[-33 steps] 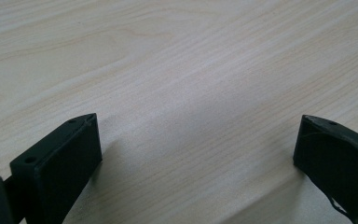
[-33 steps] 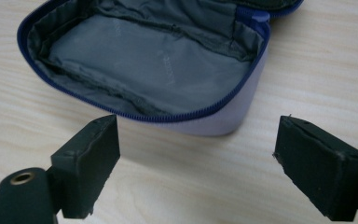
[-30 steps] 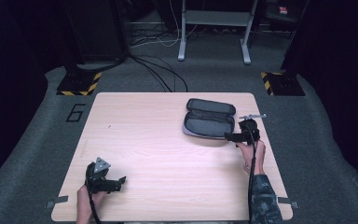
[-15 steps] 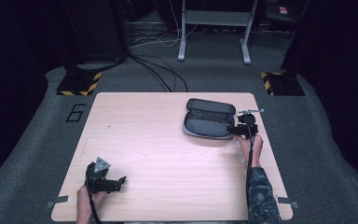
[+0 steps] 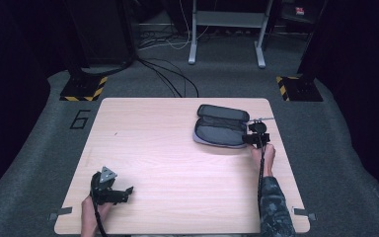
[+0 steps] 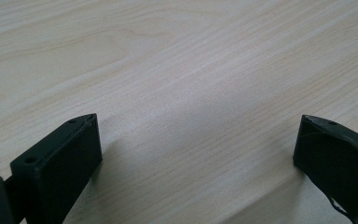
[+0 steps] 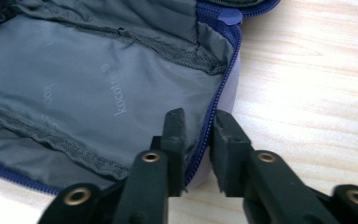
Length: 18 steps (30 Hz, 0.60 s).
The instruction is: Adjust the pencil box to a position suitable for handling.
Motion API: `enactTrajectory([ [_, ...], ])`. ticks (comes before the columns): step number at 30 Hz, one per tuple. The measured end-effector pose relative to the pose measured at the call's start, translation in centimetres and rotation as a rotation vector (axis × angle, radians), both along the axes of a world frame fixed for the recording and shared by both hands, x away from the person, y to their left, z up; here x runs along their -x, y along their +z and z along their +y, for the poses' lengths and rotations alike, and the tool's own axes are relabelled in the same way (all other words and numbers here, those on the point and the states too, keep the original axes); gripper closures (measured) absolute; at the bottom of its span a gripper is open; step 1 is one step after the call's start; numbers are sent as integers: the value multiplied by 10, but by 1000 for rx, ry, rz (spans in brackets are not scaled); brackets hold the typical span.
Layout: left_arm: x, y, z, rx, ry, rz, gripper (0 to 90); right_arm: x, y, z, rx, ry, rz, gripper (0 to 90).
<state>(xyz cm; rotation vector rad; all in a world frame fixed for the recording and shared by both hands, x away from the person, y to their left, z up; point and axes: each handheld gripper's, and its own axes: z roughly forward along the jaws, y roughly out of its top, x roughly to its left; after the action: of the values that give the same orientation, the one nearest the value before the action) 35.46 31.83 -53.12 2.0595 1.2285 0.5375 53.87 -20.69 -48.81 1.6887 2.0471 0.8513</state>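
Note:
An open zip case (image 5: pixel 221 127) with grey lining and a blue zipper lies at the right rear of the wooden table (image 5: pixel 177 163). My right gripper (image 5: pixel 249 138) is at its right edge. In the right gripper view its jaws have just been closing, and the right gripper (image 7: pixel 199 122) now pinches the case (image 7: pixel 84 88) by its zippered rim, one jaw inside on the lining and one outside. My left gripper (image 5: pixel 127 190) rests near the front left corner. In the left gripper view the left gripper (image 6: pixel 198 140) stands wide open over bare wood.
Beyond the far table edge, black cables (image 5: pixel 170 74) and a metal stand's legs (image 5: pixel 227 49) are on the grey floor. Two hazard-striped bases (image 5: pixel 84 89) flank the table. A "6" (image 5: pixel 80 119) is marked on the floor at the left.
My right gripper moved a little forward and left to the case's edge, and its jaws closed on the rim. The left gripper kept still.

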Motion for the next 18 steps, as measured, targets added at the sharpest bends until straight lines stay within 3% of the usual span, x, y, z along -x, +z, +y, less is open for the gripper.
enactTrajectory([
  [7, 0, 0, 0, 1, 3, -3, 9, 7, 0, 6, 17, 31, -3, 828],
  [18, 0, 0, 0, 0, 3, -4, 9, 24, 0, 20, 34, 96, -12, 832],
])
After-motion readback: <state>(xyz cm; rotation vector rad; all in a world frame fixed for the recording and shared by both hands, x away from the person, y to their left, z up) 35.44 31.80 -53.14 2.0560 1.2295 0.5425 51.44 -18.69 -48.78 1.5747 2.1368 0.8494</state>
